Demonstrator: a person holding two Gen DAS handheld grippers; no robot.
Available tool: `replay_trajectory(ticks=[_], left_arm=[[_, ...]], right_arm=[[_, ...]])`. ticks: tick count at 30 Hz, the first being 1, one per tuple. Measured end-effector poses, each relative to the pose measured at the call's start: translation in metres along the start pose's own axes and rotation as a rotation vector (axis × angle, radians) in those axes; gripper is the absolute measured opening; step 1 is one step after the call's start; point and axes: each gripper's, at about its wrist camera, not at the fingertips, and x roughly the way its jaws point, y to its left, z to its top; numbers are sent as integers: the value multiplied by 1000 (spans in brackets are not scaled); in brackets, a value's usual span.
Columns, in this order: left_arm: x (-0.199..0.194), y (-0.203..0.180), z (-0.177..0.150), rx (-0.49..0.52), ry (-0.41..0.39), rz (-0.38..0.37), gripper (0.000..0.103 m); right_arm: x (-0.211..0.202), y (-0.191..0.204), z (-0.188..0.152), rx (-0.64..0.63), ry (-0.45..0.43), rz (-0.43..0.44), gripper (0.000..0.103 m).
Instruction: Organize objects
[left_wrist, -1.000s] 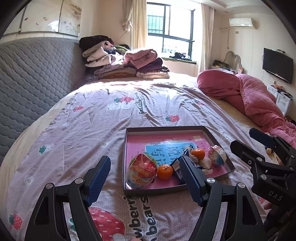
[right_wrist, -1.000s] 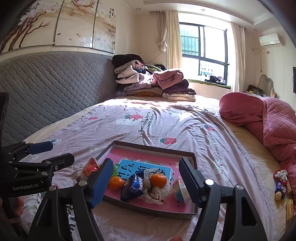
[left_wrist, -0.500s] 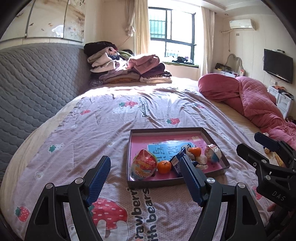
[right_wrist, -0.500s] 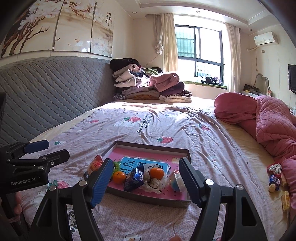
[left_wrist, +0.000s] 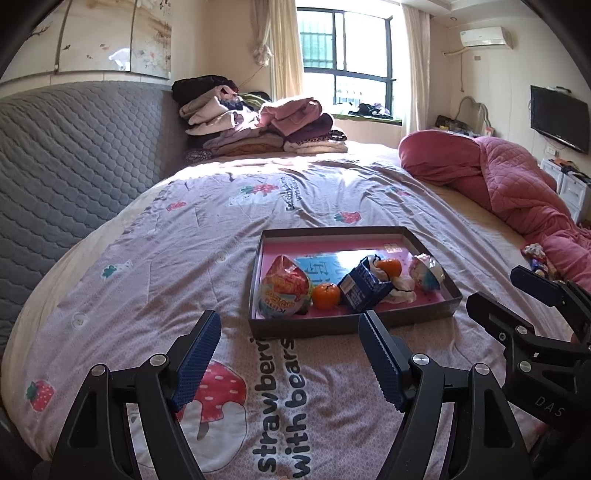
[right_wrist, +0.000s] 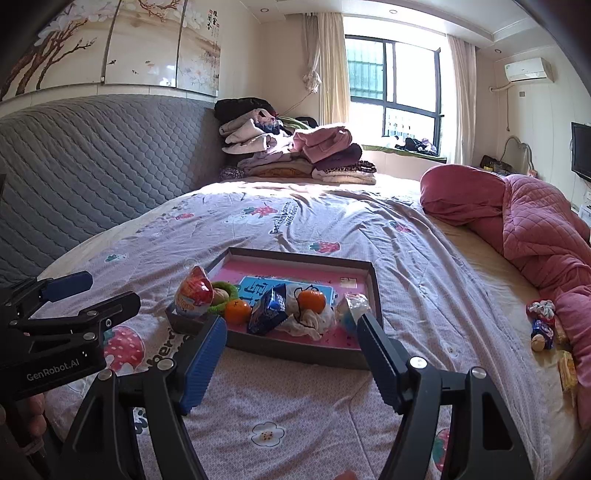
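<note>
A shallow tray (left_wrist: 354, 326) sits on the bed (left_wrist: 184, 258) at centre frame in both wrist views, and the loose things are gathered in it, likely so they stay together on the soft cover: a foil snack bag (left_wrist: 282, 291) at its lower left, an orange (left_wrist: 325, 295) beside that, a blue carton (left_wrist: 364, 288) tilted against a white cloth (right_wrist: 314, 321) that cradles a second orange (right_wrist: 311, 300), and a small wrapped packet (left_wrist: 426, 271) at the right. A few small items (right_wrist: 543, 325) lie at the right edge of the right view, outside the tray, so sorting looks unfinished. The left tongs (left_wrist: 288, 360) and right tongs (right_wrist: 291, 360) both hover level in the lower frame, short of the tray, jaws wide apart and empty.
</note>
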Motion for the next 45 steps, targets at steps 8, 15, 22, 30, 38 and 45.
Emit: replay_trajectory(ticks=[8,15,22,30,38,45], left_arm=[[12,-15,-34,22,38,-13,78],[26,-18,-48,11,66,-26,78],[33,-13,-51,-10,61,-24,78],[37,-9,-55,-20,50,-36,78],[40,-9,-59,-19,46,-44,78],[43,-11,-62,-18,51,-45,78]], right_arm=[[9,0,-19,43,21,1,72],[13,-5,-28,83,15,2,72],[24,-8,-38,96,34,-1,72],[31,-5,-48,93,37,-10,72],[37,-11,-54,121,59,-11,72],[40,-16,-59,128,72,-12,72]])
